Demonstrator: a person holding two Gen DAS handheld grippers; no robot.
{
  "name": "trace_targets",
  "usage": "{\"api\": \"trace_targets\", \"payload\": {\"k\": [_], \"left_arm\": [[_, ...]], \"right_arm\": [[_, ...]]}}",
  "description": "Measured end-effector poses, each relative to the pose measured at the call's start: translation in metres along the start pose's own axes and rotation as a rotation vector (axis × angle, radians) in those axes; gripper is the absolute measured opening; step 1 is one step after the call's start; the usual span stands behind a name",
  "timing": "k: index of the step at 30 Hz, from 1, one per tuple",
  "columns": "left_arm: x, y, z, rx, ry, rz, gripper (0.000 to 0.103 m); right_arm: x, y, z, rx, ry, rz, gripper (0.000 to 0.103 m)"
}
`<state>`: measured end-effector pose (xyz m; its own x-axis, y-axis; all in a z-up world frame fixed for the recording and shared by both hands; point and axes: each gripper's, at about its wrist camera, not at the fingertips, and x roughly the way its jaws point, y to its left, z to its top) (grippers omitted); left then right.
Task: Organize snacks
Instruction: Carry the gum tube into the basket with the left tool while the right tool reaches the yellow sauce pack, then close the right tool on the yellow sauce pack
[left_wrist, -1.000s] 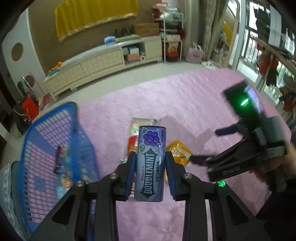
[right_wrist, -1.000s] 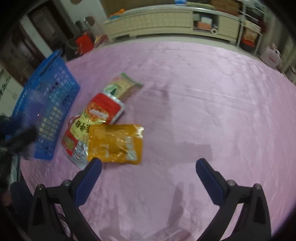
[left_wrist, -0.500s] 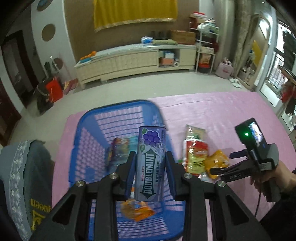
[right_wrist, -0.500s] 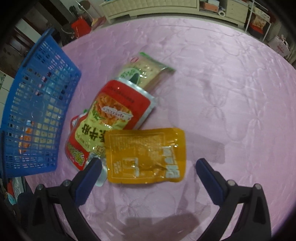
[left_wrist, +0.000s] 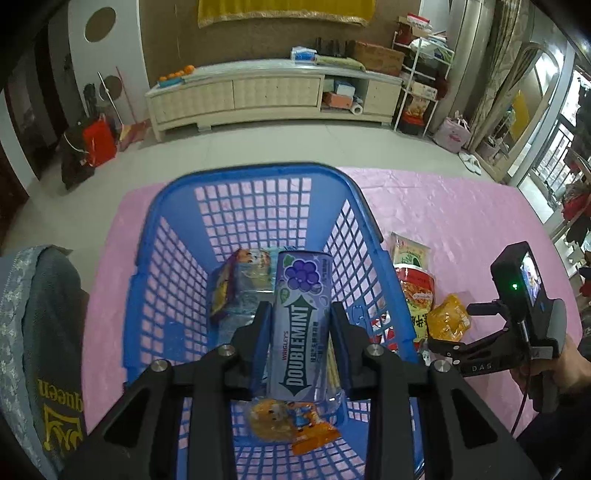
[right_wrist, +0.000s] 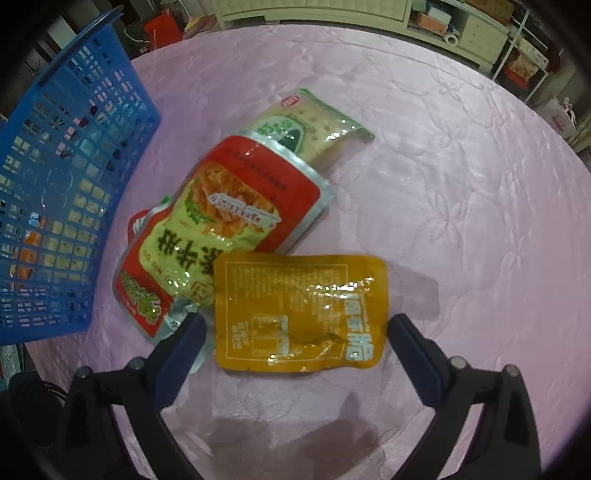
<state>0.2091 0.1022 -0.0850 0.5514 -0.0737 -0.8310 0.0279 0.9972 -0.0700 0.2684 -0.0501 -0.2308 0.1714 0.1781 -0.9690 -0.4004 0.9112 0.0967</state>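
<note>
Two grippers at work, my left gripper (left_wrist: 300, 332) pinching a purple gum bottle (left_wrist: 301, 325) above the blue basket (left_wrist: 255, 177), my right gripper (right_wrist: 297, 332) closing around the yellow packet (right_wrist: 299, 310) on the pink cloth (right_wrist: 461, 184), red pouch (right_wrist: 229, 221) and green packet (right_wrist: 310, 118) beyond.

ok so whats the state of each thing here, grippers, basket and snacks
left gripper: shut on the Doublemint bottle, over the blue basket
right gripper: jaws closing, yellow pouch between them, untouched
blue basket: holds a few snacks
red pouch: flat, overlapping the green pouch
</note>
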Motion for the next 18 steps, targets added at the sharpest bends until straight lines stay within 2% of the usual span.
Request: {"api": "trace_targets", "payload": {"k": [3, 6, 8, 10, 15, 18], "left_arm": [[0.008, -0.005, -0.001, 0.005, 0.023, -0.030, 0.030], [0.013, -0.012, -0.007, 0.020, 0.037, -0.027, 0.030], [0.011, -0.012, -0.010, 0.010, 0.046, -0.060, 0.036], [0.006, -0.011, -0.012, 0.012, 0.026, -0.049, 0.048], [-0.010, -0.009, -0.019, 0.037, -0.020, -0.002, 0.055], [-0.022, -0.005, -0.024, 0.019, -0.041, -0.014, 0.057]], "right_arm": [[0.000, 0.008, 0.001, -0.040, 0.001, -0.049, 0.086], [-0.001, 0.010, -0.003, -0.082, 0.000, -0.078, 0.083], [-0.001, 0.013, -0.005, -0.091, 0.000, -0.076, 0.082], [0.000, 0.016, -0.006, -0.099, 0.001, -0.073, 0.080], [-0.008, 0.013, -0.015, -0.101, -0.017, -0.059, 0.067], [-0.016, 0.008, -0.024, -0.130, -0.019, -0.071, 0.063]]}}
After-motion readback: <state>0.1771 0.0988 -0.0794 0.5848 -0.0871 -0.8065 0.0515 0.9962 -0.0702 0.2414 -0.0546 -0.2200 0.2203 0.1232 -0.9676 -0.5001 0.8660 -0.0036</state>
